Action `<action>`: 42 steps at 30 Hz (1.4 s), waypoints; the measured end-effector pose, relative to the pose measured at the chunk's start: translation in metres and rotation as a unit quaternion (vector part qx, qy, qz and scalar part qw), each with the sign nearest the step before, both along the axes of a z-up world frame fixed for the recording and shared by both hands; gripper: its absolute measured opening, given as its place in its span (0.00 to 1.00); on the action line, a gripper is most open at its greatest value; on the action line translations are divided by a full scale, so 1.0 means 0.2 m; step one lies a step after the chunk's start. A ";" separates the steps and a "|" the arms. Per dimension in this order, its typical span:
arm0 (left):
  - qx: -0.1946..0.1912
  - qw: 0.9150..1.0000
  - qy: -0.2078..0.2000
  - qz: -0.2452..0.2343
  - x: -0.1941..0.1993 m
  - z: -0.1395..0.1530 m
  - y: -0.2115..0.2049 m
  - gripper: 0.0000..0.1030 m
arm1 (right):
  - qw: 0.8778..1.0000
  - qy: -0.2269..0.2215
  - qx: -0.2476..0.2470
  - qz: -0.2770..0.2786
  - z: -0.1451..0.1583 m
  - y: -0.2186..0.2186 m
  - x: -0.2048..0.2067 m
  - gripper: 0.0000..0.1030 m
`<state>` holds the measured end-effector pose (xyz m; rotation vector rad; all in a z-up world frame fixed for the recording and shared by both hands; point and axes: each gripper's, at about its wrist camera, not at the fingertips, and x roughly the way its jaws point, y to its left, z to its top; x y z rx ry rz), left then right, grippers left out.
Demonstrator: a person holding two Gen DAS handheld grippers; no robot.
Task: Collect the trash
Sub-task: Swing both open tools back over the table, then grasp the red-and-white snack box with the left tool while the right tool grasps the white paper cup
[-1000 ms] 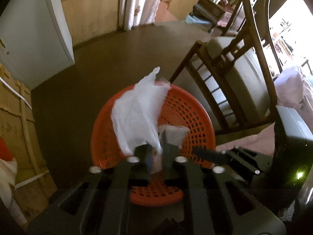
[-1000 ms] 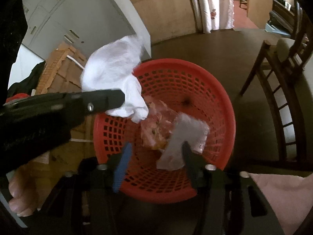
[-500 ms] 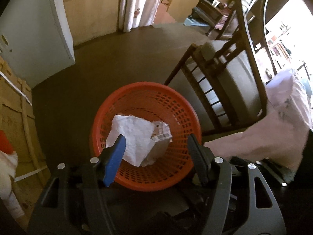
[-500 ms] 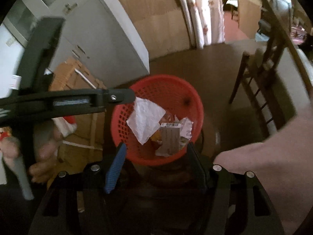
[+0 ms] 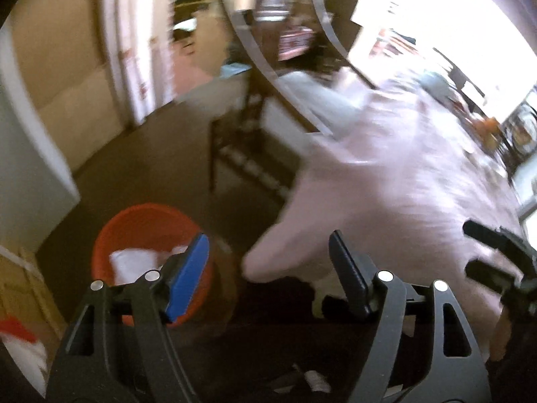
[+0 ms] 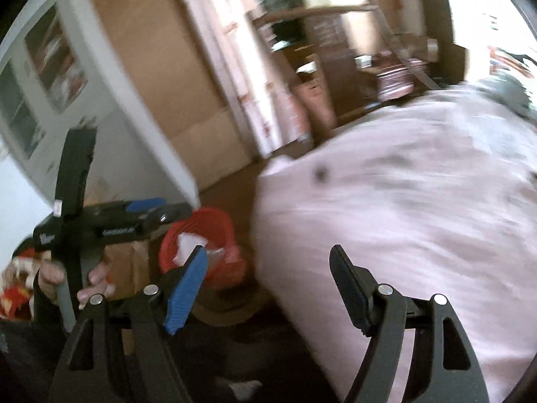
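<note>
A red mesh basket (image 5: 134, 225) stands on the floor at the lower left, with white crumpled paper (image 5: 131, 262) inside. It also shows in the right wrist view (image 6: 214, 225), holding white paper (image 6: 189, 245). My left gripper (image 5: 268, 258) is open and empty, raised above and to the right of the basket. My right gripper (image 6: 268, 270) is open and empty, further back from the basket. The left gripper shows from the side in the right wrist view (image 6: 157, 210). Both views are blurred by motion.
A table under a pink cloth (image 5: 386, 181) fills the right side, also in the right wrist view (image 6: 402, 218). A wooden chair (image 5: 241, 127) stands behind the basket. A white cabinet (image 6: 110, 110) and cardboard boxes (image 5: 20, 288) stand at the left.
The left gripper opened and dropped the white paper into the basket. Both grippers have since pulled up and swung right, away from the basket, toward the pink-covered table.
</note>
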<state>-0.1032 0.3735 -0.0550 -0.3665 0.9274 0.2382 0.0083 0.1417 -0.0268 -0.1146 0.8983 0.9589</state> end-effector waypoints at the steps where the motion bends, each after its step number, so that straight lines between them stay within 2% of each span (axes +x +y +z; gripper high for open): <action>1: 0.006 1.000 -0.004 -0.019 0.05 0.03 -0.08 0.70 | 1.000 -0.005 0.006 -0.023 0.04 -0.12 0.03 0.72; 3: 0.017 0.998 -0.012 -0.052 0.14 0.09 -0.22 0.70 | 0.998 -0.011 0.018 -0.059 0.11 -0.31 0.07 0.72; 7: 0.048 0.990 -0.039 -0.127 0.33 0.23 -0.56 0.73 | 0.988 -0.032 0.039 -0.144 0.25 -0.72 0.14 0.75; 13: 0.055 0.972 -0.071 -0.217 0.57 0.37 -1.00 0.75 | 0.961 -0.066 0.062 -0.262 0.43 -1.30 0.23 0.76; 19: 0.065 0.953 -0.065 -0.288 0.77 0.37 -1.40 0.76 | 0.934 -0.088 0.057 -0.342 0.50 -1.71 0.27 0.76; 24: 0.084 0.944 -0.055 -0.314 0.98 0.39 -1.63 0.76 | 0.915 -0.084 0.063 -0.390 0.55 -1.91 0.40 0.76; 28: 0.084 0.945 -0.080 -0.305 1.15 0.50 -1.70 0.76 | 0.903 -0.096 0.073 -0.413 0.64 -2.04 0.57 0.77; 30: 0.101 0.947 -0.082 -0.293 1.26 0.52 -1.74 0.78 | 0.901 -0.085 0.075 -0.420 0.62 -2.09 0.68 0.79; 32: 0.132 0.949 -0.069 -0.279 1.39 0.48 -1.79 0.78 | 0.902 -0.055 0.064 -0.423 0.51 -2.09 0.83 0.79; 35: 0.149 0.950 -0.037 -0.271 1.55 0.38 -1.85 0.78 | 0.908 0.018 0.064 -0.414 0.26 -2.07 1.04 0.76; 37: 0.141 0.951 -0.018 -0.276 1.61 0.32 -1.86 0.78 | 0.911 0.051 0.061 -0.406 0.10 -2.04 1.16 0.72; 42: 0.156 0.947 -0.010 -0.282 1.67 0.24 -1.87 0.78 | 0.917 0.072 0.044 -0.389 -0.07 -1.94 1.34 0.64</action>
